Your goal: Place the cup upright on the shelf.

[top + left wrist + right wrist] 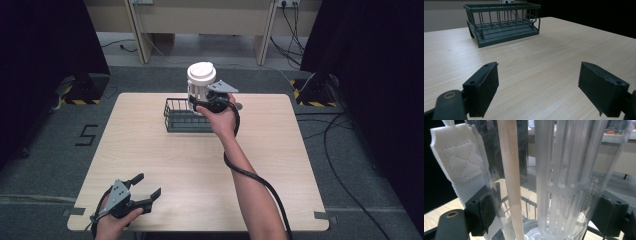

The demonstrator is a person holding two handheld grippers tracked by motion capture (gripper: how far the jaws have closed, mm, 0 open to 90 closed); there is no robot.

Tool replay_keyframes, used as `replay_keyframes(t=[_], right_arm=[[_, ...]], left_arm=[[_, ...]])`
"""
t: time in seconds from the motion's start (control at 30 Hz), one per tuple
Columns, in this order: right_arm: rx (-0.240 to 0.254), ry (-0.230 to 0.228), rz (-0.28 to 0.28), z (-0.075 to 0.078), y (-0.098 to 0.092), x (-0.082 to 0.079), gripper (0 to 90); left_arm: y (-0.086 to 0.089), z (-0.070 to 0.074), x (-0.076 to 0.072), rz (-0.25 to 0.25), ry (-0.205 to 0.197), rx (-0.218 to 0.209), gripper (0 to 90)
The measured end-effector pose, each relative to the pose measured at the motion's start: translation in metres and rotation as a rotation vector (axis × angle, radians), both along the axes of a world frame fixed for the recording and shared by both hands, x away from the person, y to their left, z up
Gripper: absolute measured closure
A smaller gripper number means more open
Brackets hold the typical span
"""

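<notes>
With the right gripper (202, 102) clamped on the clear bottle (200, 82) above the far basket (181, 118) and the left gripper (142, 192) released, the slick plastic could slip.

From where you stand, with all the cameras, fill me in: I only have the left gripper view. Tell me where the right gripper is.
Observer: The right gripper is raised over the wire basket, at the table's far side.
Operator: Report what it holds.
Observer: A clear bottle with a white lid, clamped between its jaws.
Operator: Describe the bottle's inside.
Observer: The right gripper view shows a slotted inner tube and a white fabric strap on its side.
</notes>
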State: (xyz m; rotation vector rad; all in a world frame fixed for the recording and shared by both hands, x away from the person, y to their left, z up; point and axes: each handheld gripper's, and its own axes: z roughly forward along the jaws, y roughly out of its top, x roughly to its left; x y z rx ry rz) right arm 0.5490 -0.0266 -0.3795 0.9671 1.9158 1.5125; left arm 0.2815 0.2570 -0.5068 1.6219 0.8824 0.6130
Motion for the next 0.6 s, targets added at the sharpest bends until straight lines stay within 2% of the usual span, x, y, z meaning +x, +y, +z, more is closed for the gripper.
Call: replay_keyframes(t=[0.3,0.6], right_arm=[[-0.015,0.017,-0.005,-0.002,0.007,0.014,18.4],[0.003,0.033,-0.023,-0.009,0.01,0.023,18.4]], left_arm=[[0.0,0.0,0.0,-0.004,-0.002,0.004,16.1],[-0.001,0.0,0.0,-0.003,0.001,-0.006,16.1]])
